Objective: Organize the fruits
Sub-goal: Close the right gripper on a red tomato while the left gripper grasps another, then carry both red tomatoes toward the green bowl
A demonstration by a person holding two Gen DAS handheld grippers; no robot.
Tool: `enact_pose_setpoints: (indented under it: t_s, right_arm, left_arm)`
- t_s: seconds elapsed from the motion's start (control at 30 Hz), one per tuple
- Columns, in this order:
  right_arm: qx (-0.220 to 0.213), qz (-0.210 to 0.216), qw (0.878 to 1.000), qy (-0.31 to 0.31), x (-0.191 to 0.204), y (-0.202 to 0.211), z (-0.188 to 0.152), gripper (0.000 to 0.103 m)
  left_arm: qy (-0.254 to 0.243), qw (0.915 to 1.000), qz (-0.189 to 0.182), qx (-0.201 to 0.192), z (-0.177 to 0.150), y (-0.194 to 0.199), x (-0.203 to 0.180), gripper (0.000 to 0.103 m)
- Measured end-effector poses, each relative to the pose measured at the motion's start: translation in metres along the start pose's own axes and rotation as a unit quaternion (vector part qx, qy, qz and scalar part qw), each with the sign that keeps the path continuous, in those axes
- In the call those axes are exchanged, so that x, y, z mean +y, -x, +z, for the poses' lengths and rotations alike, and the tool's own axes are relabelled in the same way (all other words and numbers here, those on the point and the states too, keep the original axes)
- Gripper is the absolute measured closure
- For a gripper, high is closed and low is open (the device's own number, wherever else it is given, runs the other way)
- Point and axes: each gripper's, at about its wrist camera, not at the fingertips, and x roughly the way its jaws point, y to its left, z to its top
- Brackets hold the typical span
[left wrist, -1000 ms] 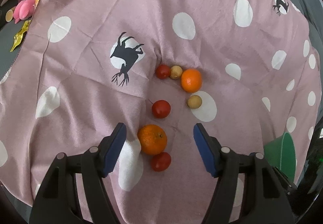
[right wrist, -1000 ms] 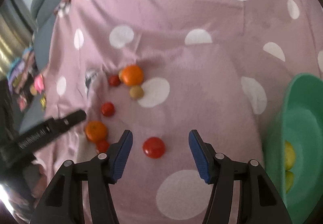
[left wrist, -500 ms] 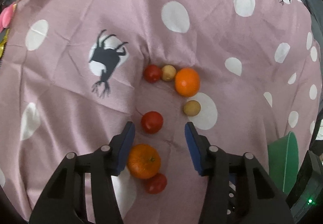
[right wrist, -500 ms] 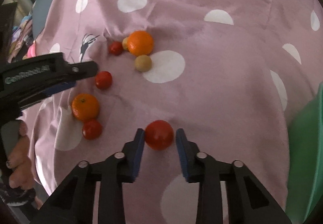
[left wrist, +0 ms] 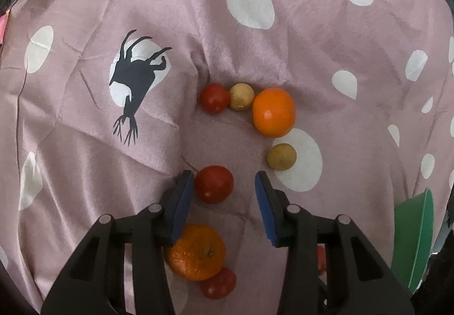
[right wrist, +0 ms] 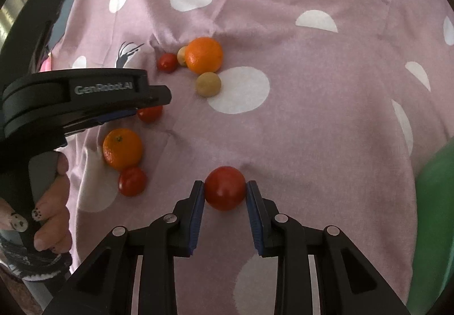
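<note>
Currently on the pink spotted blanket [left wrist: 326, 40]: five red tomatoes, two oranges, two small tan fruits (nine pieces counted across both views).

Right gripper [right wrist: 225, 190]: both blue pads press the sides of one red tomato [right wrist: 224, 188], which sits on the blanket; grip is closed on it. The green bowl [right wrist: 434, 215] lies at the right edge of that view, well apart from the held tomato.

Left gripper [left wrist: 224, 187]: jaws closing, with a second tomato [left wrist: 214, 184] between them. Its left pad sits right against the fruit; the right pad stands clear, so no grip yet. A hand [right wrist: 48, 215] holds this gripper's handle (painted nails visible).

Remaining fruit:
- near orange [left wrist: 196, 252] just behind the left gripper's left finger, touching a third tomato [left wrist: 219, 283].
- far cluster: fourth tomato [left wrist: 214, 98], tan fruit [left wrist: 241, 96] and far orange [left wrist: 273, 112] in a touching row.
- second tan fruit [left wrist: 281, 157] just below the far orange, on a white spot.

Bowl contents cannot be seen from either view.
</note>
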Motion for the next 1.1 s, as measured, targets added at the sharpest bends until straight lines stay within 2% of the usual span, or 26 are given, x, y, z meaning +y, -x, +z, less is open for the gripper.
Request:
enact_pose_setpoints:
  t_s: [0.07, 0.13, 0.2, 0.27, 0.5, 0.73, 0.87, 1.1]
  right_arm:
    - [-0.005, -0.007, 1.000, -0.010, -0.004, 0.000, 0.002, 0.073]
    - [-0.009, -0.010, 1.000, -0.024, -0.010, 0.001, 0.005, 0.073]
    - [-0.016, -0.004, 0.999, -0.039, -0.018, 0.001, 0.008, 0.073]
    - [-0.023, 0.001, 0.998, -0.057, -0.026, 0.002, 0.013, 0.073]
    - [-0.028, -0.003, 0.995, -0.091, -0.040, -0.004, 0.021, 0.073]
    - [-0.043, 0.010, 0.991, -0.127, -0.053, -0.004, 0.025, 0.073]
    - [-0.054, 0.009, 0.989, -0.136, -0.057, 0.002, 0.024, 0.073]
    - [-0.102, 0.012, 0.982, -0.159, -0.068, 0.035, 0.018, 0.073]
  left_arm:
    - [0.005, 0.9999, 0.000, 0.009, 0.001, -0.006, 0.000, 0.061]
    - [0.012, 0.9998, 0.000, 0.019, 0.001, -0.014, -0.001, 0.069]
    - [0.006, 0.9998, 0.013, 0.014, 0.001, -0.017, -0.006, 0.069]
    - [0.007, 0.9998, 0.014, 0.009, 0.002, -0.021, -0.011, 0.074]
    - [0.012, 0.9998, 0.013, 0.004, -0.002, -0.021, -0.010, 0.074]
    - [-0.005, 0.9996, -0.013, -0.026, -0.016, 0.011, -0.020, 0.074]
    - [-0.015, 0.9992, -0.022, -0.030, -0.024, 0.023, -0.027, 0.074]
    - [-0.063, 0.9960, -0.034, -0.053, -0.039, 0.047, -0.049, 0.074]
